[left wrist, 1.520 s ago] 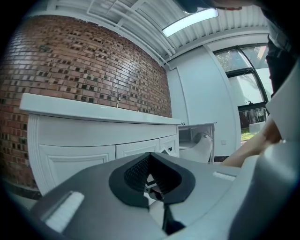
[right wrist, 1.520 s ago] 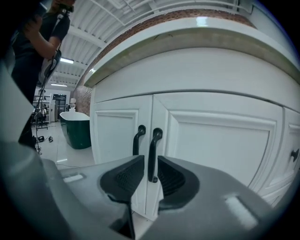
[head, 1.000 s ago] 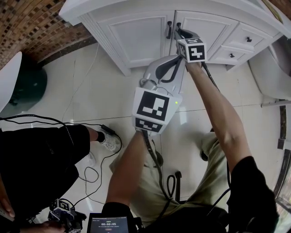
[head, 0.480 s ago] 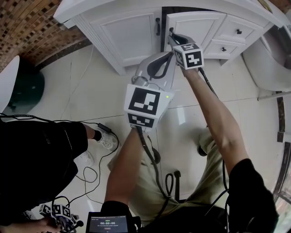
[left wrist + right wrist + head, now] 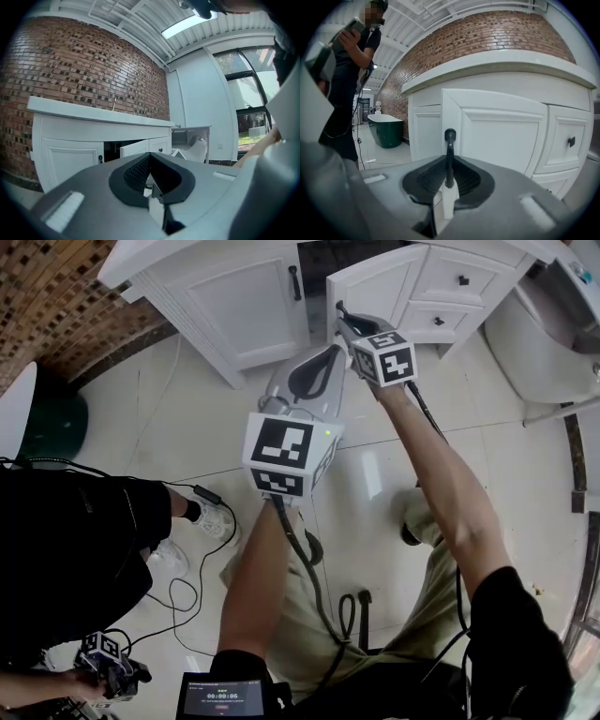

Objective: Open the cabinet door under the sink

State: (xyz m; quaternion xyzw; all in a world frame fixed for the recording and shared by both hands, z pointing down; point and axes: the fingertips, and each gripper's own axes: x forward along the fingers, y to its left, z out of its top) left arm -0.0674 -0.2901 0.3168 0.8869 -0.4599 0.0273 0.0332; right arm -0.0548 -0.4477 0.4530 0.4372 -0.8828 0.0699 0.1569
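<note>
The right tool (image 5: 449,183) is clamped on the black handle (image 5: 449,150) of the cabinet door (image 5: 501,136). That door stands partly swung out toward the tool, with a dark opening (image 5: 319,253) at its edge. The left tool (image 5: 151,186), jaws together and empty, hangs just beside the right one, well short of the shut other door (image 5: 248,306) ahead of it.

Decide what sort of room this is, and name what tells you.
Probably a bathroom, perhaps a showroom one: a white vanity cabinet, a dark green freestanding bathtub and a glossy tiled floor.
</note>
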